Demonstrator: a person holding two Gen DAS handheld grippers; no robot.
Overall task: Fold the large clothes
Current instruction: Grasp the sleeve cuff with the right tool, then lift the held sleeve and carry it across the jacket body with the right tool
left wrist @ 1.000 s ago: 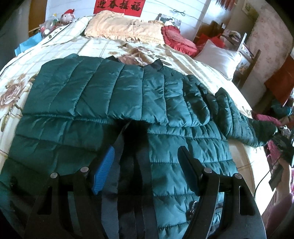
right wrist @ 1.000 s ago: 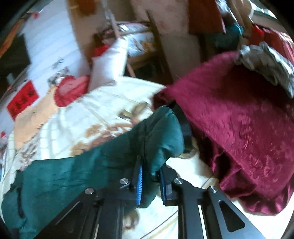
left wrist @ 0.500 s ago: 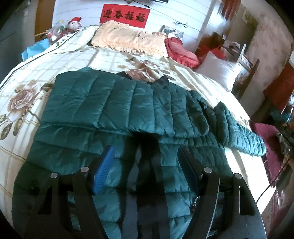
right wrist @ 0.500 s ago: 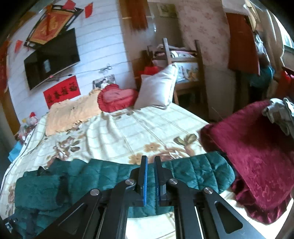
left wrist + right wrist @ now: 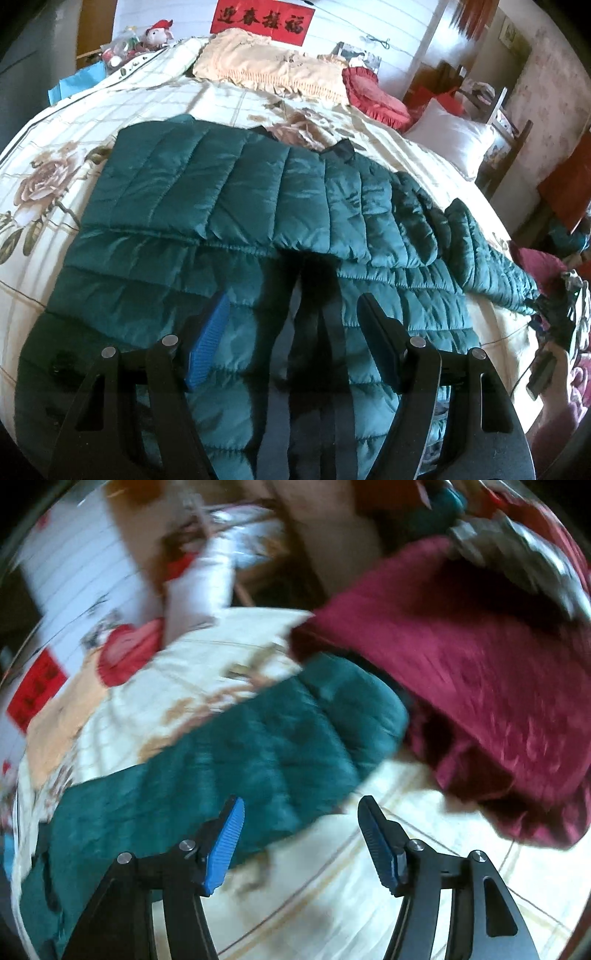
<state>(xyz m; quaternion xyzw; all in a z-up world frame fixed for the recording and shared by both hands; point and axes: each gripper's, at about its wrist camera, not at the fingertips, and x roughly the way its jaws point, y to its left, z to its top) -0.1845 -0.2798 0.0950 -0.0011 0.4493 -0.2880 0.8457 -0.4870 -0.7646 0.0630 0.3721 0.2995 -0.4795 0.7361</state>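
1. Bed (image 5: 236,107): green jacket (image 5: 229,206) is laid flat across it, one sleeve already folded over the chest.
2. Right sleeve (image 5: 280,746): released since a second ago; it lies outstretched near the maroon blanket (image 5: 498,672).
3. Right gripper (image 5: 299,834): jaws now apart, empty; view is blurred, so a re-grip is probably intended.
4. Left gripper (image 5: 291,343): held apart, empty, above the hem.

The left gripper (image 5: 291,339) hung with its two black fingers spread wide apart, nothing between the blue ribbed pads (image 5: 208,343); the right gripper (image 5: 301,843) likewise stood with its fingers parted and holding nothing, its blue pads (image 5: 225,843) angled outward; its view was motion-blurred.
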